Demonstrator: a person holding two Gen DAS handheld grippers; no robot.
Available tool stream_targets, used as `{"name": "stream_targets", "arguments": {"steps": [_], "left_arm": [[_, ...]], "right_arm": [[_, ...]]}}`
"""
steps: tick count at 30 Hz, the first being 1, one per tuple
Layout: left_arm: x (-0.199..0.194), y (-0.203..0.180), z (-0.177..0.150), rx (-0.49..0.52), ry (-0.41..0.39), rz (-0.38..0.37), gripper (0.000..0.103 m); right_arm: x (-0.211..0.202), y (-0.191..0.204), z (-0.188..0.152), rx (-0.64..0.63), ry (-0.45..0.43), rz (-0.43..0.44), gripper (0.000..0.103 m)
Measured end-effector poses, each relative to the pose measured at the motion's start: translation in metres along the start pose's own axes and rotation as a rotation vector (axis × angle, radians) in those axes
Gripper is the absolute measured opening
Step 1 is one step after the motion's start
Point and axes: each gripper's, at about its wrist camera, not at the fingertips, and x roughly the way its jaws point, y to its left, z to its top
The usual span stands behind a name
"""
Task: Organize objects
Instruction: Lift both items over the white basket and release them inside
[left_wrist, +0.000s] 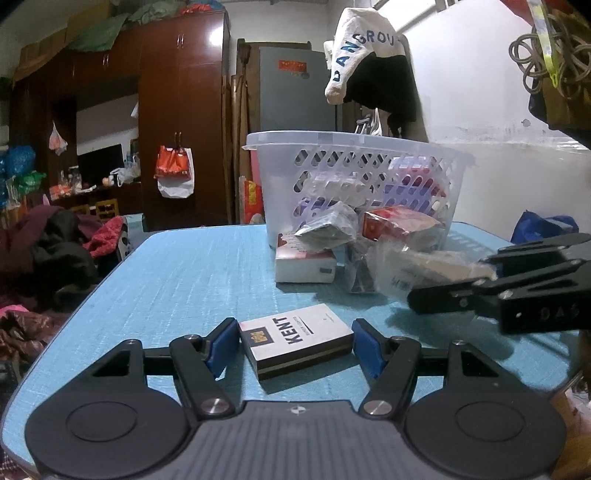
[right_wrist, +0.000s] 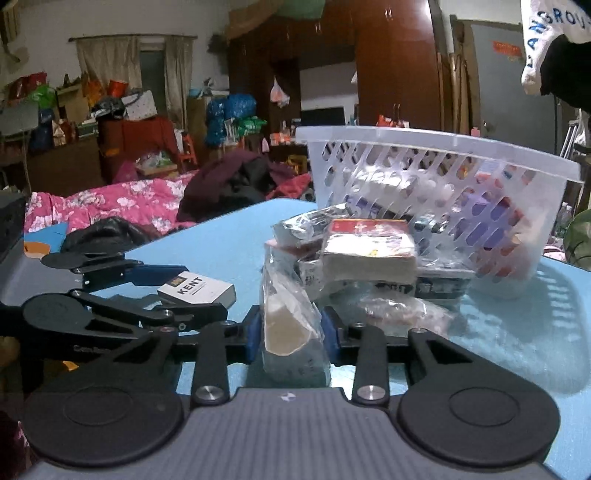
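A white KENT cigarette box (left_wrist: 295, 338) lies flat on the blue table between the fingers of my left gripper (left_wrist: 295, 343); the blue pads stand at its two ends, touching or nearly so. It also shows in the right wrist view (right_wrist: 197, 288). My right gripper (right_wrist: 293, 332) is shut on a clear plastic bag with a pale block inside (right_wrist: 286, 325), resting on the table; it shows at the right of the left wrist view (left_wrist: 443, 291). A white perforated basket (left_wrist: 354, 173) holding several packs stands behind a pile of packs (left_wrist: 369, 236).
The blue table (left_wrist: 184, 273) ends close on the left at a bed piled with clothes (right_wrist: 129, 206). A red-and-white box (right_wrist: 369, 251) tops the pile in front of the basket (right_wrist: 436, 195). Clothes hang above at the right (left_wrist: 369, 59).
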Motion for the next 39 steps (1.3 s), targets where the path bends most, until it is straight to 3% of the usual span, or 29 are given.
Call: {"name": "stream_targets", "arguments": {"steps": [5, 8, 19, 24, 28, 30, 33, 34, 36, 39], "left_arm": [[-0.008, 0.007, 0.000, -0.086, -0.050, -0.037, 0.069], [-0.014, 0.006, 0.003, -0.083, -0.094, -0.018, 0.069], [-0.020, 0.003, 0.018, -0.086, -0.143, -0.079, 0.069], [-0.009, 0.002, 0.076, -0.102, -0.213, -0.139, 0.069], [0.024, 0.001, 0.149, -0.125, -0.219, -0.173, 0.069], [0.050, -0.001, 0.179, -0.113, -0.191, -0.157, 0.069], [0.097, 0.004, 0.203, -0.164, -0.078, -0.169, 0.070], [0.111, 0.004, 0.205, -0.173, -0.038, -0.175, 0.070], [0.125, 0.003, 0.201, -0.185, 0.005, -0.159, 0.093], [0.103, 0.007, 0.184, -0.180, -0.069, -0.140, 0.098]], "right_arm": [[-0.011, -0.011, -0.002, 0.034, -0.037, 0.001, 0.037], [-0.018, -0.016, -0.004, 0.045, -0.054, 0.001, 0.037], [-0.038, -0.025, 0.003, 0.042, -0.112, -0.030, 0.037], [-0.050, -0.041, 0.032, 0.048, -0.187, -0.064, 0.037], [-0.041, -0.060, 0.086, 0.011, -0.210, -0.159, 0.037], [-0.029, -0.073, 0.109, 0.015, -0.195, -0.193, 0.037], [-0.003, -0.090, 0.134, 0.019, -0.149, -0.212, 0.038], [0.006, -0.092, 0.137, 0.003, -0.141, -0.225, 0.042], [0.018, -0.094, 0.138, -0.012, -0.101, -0.233, 0.062], [0.010, -0.090, 0.130, -0.004, -0.120, -0.251, 0.085]]}}
